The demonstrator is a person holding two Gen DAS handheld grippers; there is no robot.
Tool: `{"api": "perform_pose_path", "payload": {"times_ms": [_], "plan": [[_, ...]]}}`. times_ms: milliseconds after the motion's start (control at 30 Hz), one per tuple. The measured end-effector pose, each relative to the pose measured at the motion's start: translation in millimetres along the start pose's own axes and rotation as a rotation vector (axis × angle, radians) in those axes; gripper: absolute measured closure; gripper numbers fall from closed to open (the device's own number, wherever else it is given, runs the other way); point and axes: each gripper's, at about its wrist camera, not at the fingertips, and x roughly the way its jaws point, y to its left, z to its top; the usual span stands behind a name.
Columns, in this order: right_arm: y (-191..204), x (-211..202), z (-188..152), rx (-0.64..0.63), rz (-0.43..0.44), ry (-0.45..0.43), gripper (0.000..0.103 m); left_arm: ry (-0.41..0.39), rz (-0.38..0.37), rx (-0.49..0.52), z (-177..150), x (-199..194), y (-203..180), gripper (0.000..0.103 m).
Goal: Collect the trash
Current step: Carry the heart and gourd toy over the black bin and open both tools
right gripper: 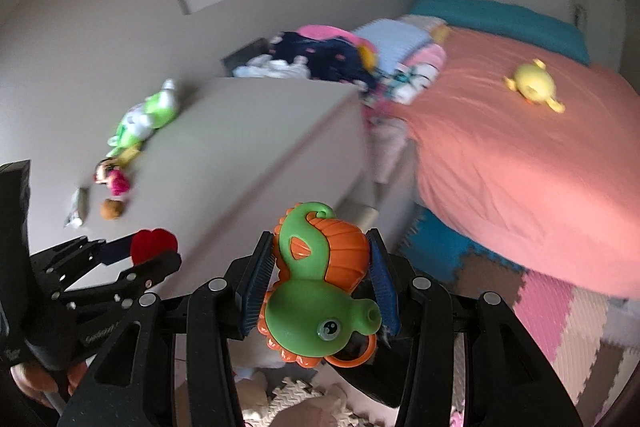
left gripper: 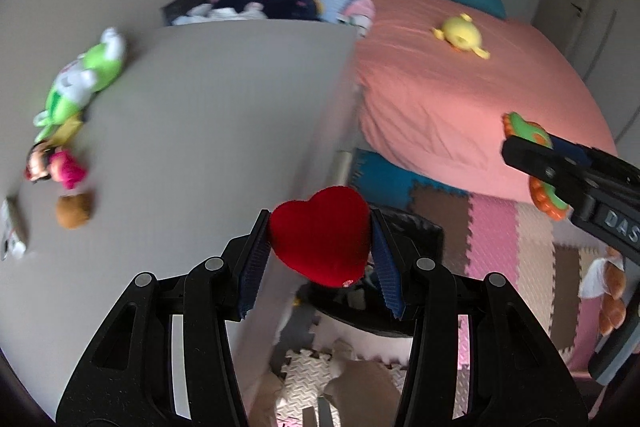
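My left gripper [left gripper: 320, 251] is shut on a red plush heart [left gripper: 320, 239], held above a black bin [left gripper: 404, 231] on the floor. The heart also shows in the right wrist view [right gripper: 154, 243]. My right gripper [right gripper: 322, 275] is shut on a green and orange seahorse toy [right gripper: 316, 291]. In the left wrist view that toy [left gripper: 528, 131] and the right gripper [left gripper: 532, 163] sit at the right, over the bed's edge. The bin is mostly hidden behind the heart.
A grey cabinet top [left gripper: 208, 115] holds a green plush [left gripper: 84, 75], a small doll [left gripper: 56, 167], a brown ball [left gripper: 74, 211] and a wrapper [left gripper: 12, 231]. A pink bed [left gripper: 460, 99] carries a yellow plush [left gripper: 460, 35]. Clothes [left gripper: 276, 3] pile behind. Foam mats [left gripper: 492, 235] cover the floor.
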Motion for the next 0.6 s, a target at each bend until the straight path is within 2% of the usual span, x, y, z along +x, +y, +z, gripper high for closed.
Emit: {"api": "perform_pose_path", "payload": {"times_ms": [100,133,167,200,233,333,600], "plan": [[-17,8,-6,0.038,-0.026,0.025,0.055,0.024,-0.029,0.044,-4,13,-22,0.052],[-22,12,-8,0.064,-0.049,0.035,0.05,0.04,-0.047,0.058,-6,19,-27,0.027],[-28,17,-9,0.1,-0.072,0.041,0.039,0.044,-0.049,0.063,-8,23,-31,0.008],[-34,17,-11,0.126,-0.078,0.037,0.006,0.03,-0.035,0.065,-10,24,-33,0.006],[-40,18,-13,0.157,-0.08,0.02,0.003,0.009,-0.008,0.075,-12,25,-35,0.006],[-50,21,-15,0.191,-0.127,0.019,0.003,0.02,0.023,0.091,-16,30,-33,0.006],[-45,24,-18,0.187,-0.128,0.019,0.003,0.015,0.012,0.043,-15,25,-9,0.006]]}}
